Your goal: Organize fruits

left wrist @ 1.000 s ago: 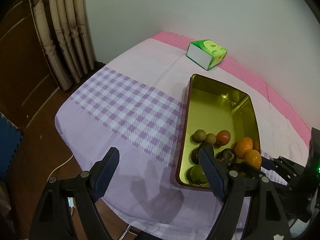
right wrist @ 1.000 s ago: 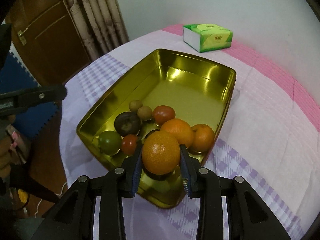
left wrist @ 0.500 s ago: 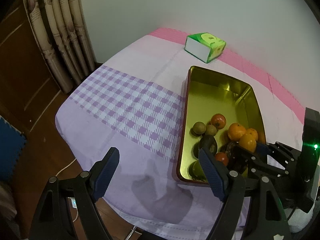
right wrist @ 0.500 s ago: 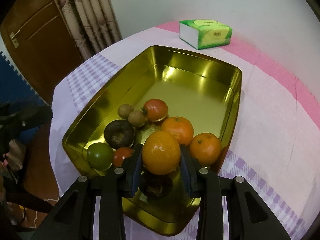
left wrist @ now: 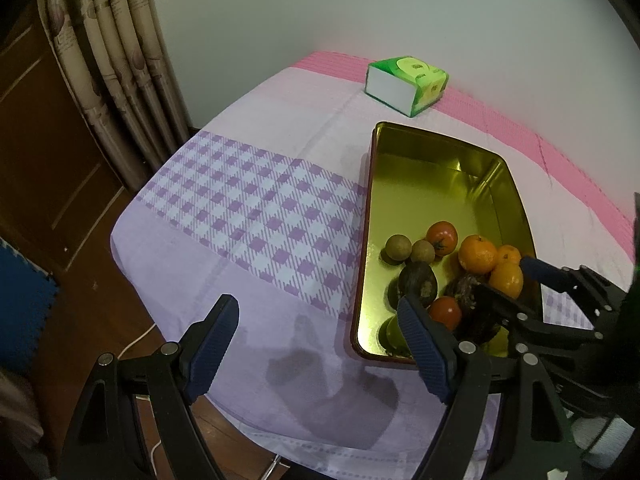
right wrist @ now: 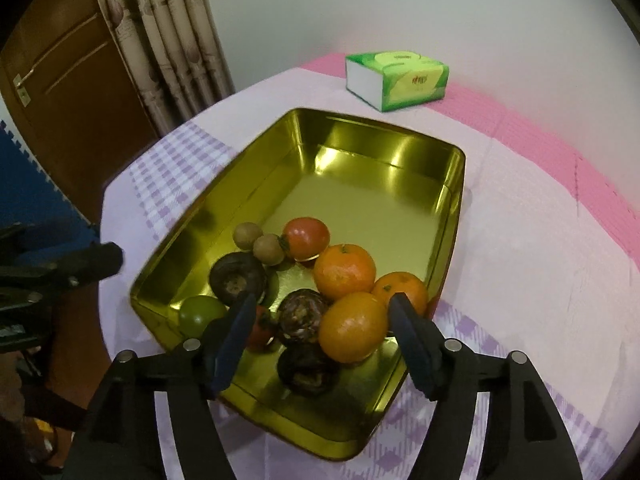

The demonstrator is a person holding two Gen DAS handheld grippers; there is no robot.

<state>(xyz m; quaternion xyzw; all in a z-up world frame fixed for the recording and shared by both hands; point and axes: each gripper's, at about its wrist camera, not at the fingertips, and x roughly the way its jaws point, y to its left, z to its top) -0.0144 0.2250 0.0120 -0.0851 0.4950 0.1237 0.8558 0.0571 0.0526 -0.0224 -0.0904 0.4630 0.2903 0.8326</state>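
Purple-checked cloth covers the worktop (right wrist: 520, 280); in the gold tray (right wrist: 448, 216), an orange (right wrist: 352, 326) sits between the right gripper's (right wrist: 320, 320) opening jaws, apparently untouched. Left gripper (left wrist: 316, 332) hangs open, empty.

The room is rather dim, with light from above. The golden tray (right wrist: 454, 184) shows bright glare on its walls. A soft shadow lies on the tablecloth (left wrist: 256, 200). The edges are curved and dark, slightly blurred.
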